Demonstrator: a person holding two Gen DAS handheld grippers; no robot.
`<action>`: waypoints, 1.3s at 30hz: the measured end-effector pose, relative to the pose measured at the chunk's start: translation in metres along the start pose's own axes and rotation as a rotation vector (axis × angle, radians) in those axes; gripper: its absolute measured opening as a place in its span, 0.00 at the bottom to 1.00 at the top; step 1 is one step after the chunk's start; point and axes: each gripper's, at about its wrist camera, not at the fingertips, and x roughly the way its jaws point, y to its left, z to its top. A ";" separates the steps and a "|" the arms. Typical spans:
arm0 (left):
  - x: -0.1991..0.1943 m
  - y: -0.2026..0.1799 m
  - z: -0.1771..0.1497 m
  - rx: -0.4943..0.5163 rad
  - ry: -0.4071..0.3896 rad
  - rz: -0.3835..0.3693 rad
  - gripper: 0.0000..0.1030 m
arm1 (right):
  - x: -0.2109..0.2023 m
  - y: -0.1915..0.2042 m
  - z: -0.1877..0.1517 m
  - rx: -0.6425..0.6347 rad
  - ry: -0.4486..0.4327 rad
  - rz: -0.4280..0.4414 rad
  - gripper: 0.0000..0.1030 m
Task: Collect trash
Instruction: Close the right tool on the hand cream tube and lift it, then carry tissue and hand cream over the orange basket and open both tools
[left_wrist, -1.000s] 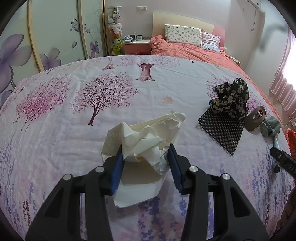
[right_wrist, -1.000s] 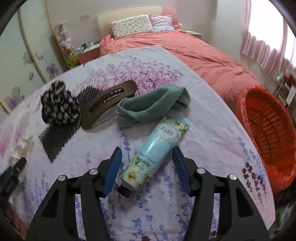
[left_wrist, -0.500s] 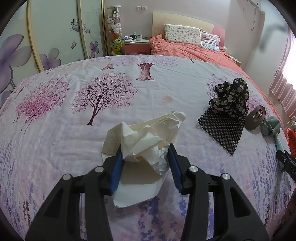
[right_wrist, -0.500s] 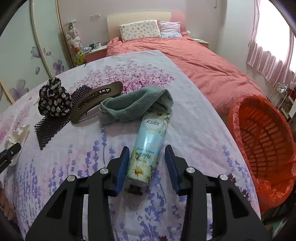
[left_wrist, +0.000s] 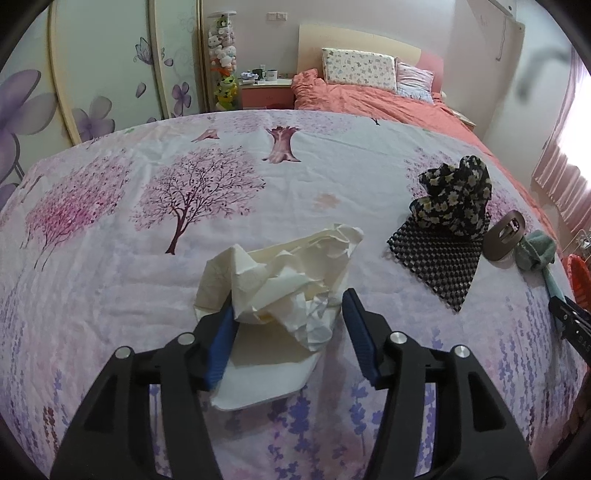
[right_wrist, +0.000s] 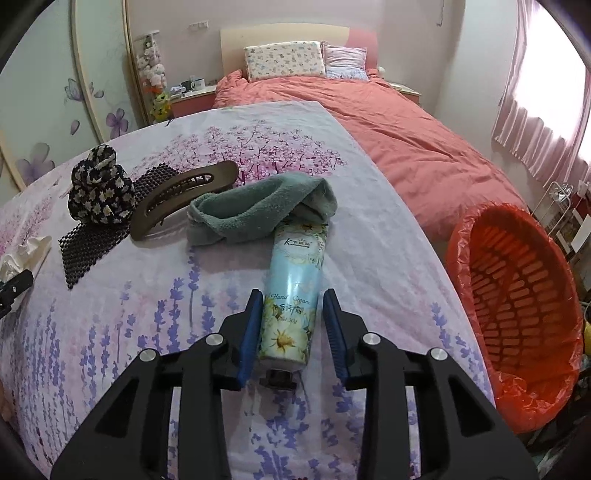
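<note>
Right tongs (right_wrist: 292, 295) have swung round since a second ago, and the hand cream tube (right_wrist: 295, 266) that lay slantwise across their view now runs straight up between the blue pads (right_wrist: 248, 343). Those jaws have just been closing in on it. The left pad sits hard against the tube's side, but a thin strip of cloth shows at the right pad, so the tongs are not clamped yet. The tube lies flat on the desk (right_wrist: 110, 332) with its flowered cover, dark cap nearest the camera, far end tucked against the green towel (right_wrist: 258, 210).

Over on the other side, the left tongs (left_wrist: 288, 301) have not shifted, but their jaws have just been opening around the crumpled paper (left_wrist: 280, 273). The left pad touches the wad, the right pad stands clear of it. Loose, then, no grip! The paper rests on the desk between the pads, a flat flap of it spreading towards the camera.

Left of the towel lies a brown hair clip (right_wrist: 181, 195), and further left a black flowered scrunchie (right_wrist: 99, 192) sitting on a black mesh mat (right_wrist: 85, 247).

Off the desk's right edge, low down, stands the red basket (right_wrist: 517, 295), lined with a red bag. Far behind it all is the bed (right_wrist: 406, 140) in coral covers.
</note>
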 end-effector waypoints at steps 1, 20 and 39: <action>0.000 0.000 0.001 -0.001 -0.001 -0.002 0.51 | 0.000 0.000 0.000 0.003 0.001 0.007 0.30; -0.038 -0.005 -0.001 -0.016 -0.080 -0.063 0.40 | -0.028 -0.034 -0.020 0.091 -0.042 0.075 0.28; -0.097 -0.084 0.010 0.085 -0.167 -0.173 0.40 | -0.095 -0.058 -0.006 0.136 -0.212 0.097 0.28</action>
